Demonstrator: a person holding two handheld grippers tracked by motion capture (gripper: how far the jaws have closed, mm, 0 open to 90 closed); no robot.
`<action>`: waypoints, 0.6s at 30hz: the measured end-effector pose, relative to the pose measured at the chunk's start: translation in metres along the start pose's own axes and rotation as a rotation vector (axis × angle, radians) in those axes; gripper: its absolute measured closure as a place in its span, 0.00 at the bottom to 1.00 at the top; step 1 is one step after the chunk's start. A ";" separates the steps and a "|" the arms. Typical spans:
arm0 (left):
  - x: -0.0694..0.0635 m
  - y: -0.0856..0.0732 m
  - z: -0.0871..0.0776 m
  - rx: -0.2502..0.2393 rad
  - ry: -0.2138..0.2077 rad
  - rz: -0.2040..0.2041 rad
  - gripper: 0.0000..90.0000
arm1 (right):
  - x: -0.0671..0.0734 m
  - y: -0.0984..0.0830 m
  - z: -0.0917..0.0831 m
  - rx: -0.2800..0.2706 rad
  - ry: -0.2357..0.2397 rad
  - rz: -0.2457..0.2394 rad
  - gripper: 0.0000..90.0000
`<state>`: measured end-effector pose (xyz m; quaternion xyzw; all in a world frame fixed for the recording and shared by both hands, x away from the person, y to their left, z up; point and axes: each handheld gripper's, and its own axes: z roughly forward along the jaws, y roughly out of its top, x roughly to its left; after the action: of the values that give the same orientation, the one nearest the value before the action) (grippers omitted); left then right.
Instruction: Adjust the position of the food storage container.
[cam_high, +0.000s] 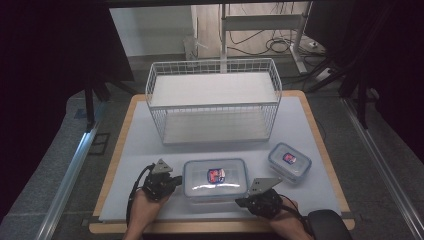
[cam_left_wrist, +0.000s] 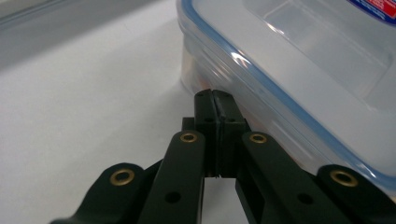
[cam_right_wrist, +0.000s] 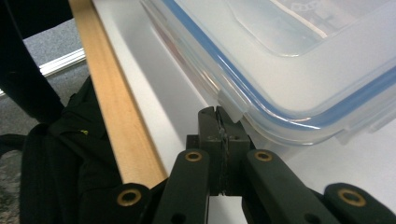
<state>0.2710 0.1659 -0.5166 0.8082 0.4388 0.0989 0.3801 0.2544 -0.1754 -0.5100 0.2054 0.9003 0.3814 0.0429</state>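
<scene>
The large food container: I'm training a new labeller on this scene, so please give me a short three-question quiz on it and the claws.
1. True or false: the left claw has its jaws shut, with nothing between them.
2. Where does the right claw sit against the large container?
A. on top of the lid
B. at its near right corner, under a lid clip
C. inside the wire basket
3. Fill in: the small container stands to the ____ of the large one in the high view.

Key: 1 true; 2 B; 3 right.
</scene>
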 end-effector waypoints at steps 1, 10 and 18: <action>0.002 0.002 0.002 -0.003 -0.003 -0.004 1.00 | -0.001 0.000 0.000 0.001 -0.001 0.005 0.99; 0.007 0.000 -0.006 -0.031 0.056 -0.002 0.94 | -0.008 -0.001 -0.014 -0.005 -0.012 0.018 0.99; 0.010 -0.021 -0.034 -0.068 0.123 0.013 0.72 | -0.033 -0.017 -0.043 0.006 -0.141 0.036 0.91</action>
<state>0.2469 0.1979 -0.5097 0.7902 0.4525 0.1656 0.3788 0.2687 -0.2282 -0.4940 0.2479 0.8923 0.3640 0.0989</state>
